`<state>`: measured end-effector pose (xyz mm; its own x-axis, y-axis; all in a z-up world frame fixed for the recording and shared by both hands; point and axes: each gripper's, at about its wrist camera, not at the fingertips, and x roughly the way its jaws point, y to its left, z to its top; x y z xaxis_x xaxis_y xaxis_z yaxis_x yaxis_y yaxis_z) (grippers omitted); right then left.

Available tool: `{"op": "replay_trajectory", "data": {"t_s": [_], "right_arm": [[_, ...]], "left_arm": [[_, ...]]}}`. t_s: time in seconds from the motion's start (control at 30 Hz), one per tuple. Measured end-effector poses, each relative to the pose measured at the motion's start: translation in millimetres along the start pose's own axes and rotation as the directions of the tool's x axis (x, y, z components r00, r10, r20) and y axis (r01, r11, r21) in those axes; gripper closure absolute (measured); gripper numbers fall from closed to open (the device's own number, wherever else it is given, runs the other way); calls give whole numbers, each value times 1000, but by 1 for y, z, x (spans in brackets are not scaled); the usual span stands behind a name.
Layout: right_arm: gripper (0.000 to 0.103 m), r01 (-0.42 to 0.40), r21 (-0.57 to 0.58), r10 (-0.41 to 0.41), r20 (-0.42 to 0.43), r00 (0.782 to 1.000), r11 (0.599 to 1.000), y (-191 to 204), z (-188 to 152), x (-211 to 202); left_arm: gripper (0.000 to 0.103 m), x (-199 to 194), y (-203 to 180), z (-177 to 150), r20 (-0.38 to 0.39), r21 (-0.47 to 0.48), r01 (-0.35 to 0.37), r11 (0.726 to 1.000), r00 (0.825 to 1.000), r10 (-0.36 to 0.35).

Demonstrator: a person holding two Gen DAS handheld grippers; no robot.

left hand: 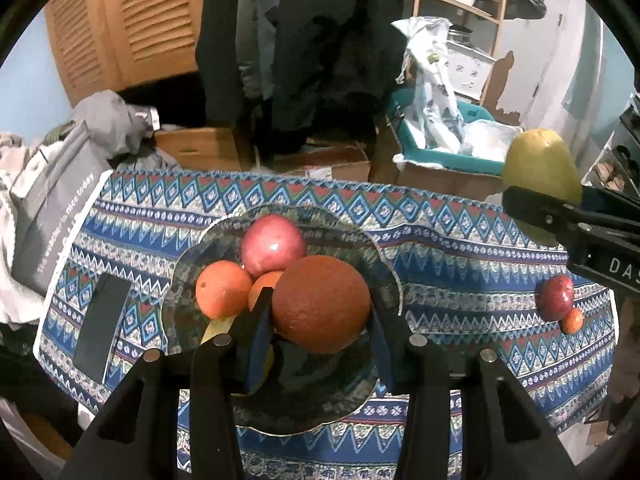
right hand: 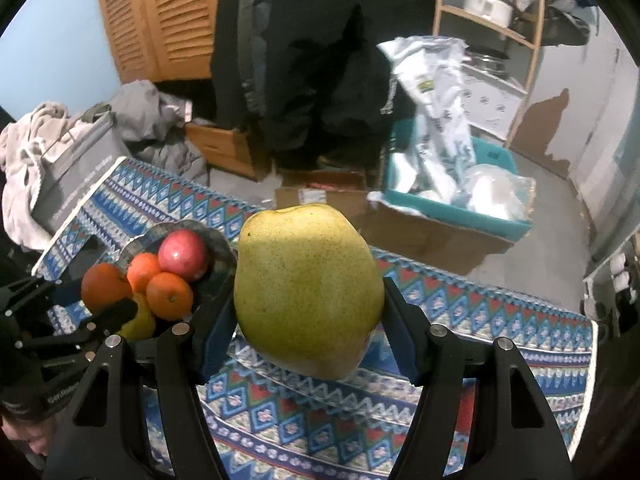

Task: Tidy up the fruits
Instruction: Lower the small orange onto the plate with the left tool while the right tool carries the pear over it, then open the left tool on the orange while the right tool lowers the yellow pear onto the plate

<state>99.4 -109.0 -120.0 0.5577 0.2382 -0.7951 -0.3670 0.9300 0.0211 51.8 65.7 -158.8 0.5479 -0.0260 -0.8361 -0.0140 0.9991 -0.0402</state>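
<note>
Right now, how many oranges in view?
4: a large orange in the left gripper, two in the bowl, a small one on the cloth. More may be hidden.

The pear (right hand: pixel 308 292) has smooth, faintly speckled, half-glossy skin. Beside the bowl (left hand: pixel 384 276), which looks like dark patterned glass, the large orange (left hand: pixel 322 304) is matt and pebbled. Inside it, the red apple (left hand: pixel 274 244) shines. Woven patterned cloth (left hand: pixel 460 248) covers the worktop. Behind the bowl stand slatted wooden doors (left hand: pixel 132 20).
</note>
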Motion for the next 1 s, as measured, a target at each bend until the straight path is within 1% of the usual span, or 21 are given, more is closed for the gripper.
{"op": "replay_trajectory", "data": {"t_s": [0.2, 0.3, 0.4, 0.63, 0.87, 1.0], "right_arm": [[35, -48, -10, 48, -41, 998, 999, 20, 3, 25], [35, -75, -18, 74, -59, 996, 997, 31, 4, 37], [35, -81, -41, 78, -78, 994, 996, 41, 3, 47], [35, -92, -66, 83, -123, 989, 994, 57, -1, 69], [35, -100, -82, 86, -163, 983, 992, 65, -5, 86], [35, -111, -82, 95, -176, 980, 990, 67, -6, 92]], "left_arm": [[58, 20, 15, -12, -71, -31, 17, 999, 997, -19], [58, 29, 19, -20, -94, -31, 14, 999, 995, -16], [58, 37, 21, -25, -120, -20, 11, 1000, 993, -13], [58, 48, 24, -30, -141, -5, -20, 1000, 990, 19], [57, 57, 31, -32, -172, -29, -20, 999, 985, 15], [57, 61, 31, -32, -188, -26, -29, 999, 982, 24]]}}
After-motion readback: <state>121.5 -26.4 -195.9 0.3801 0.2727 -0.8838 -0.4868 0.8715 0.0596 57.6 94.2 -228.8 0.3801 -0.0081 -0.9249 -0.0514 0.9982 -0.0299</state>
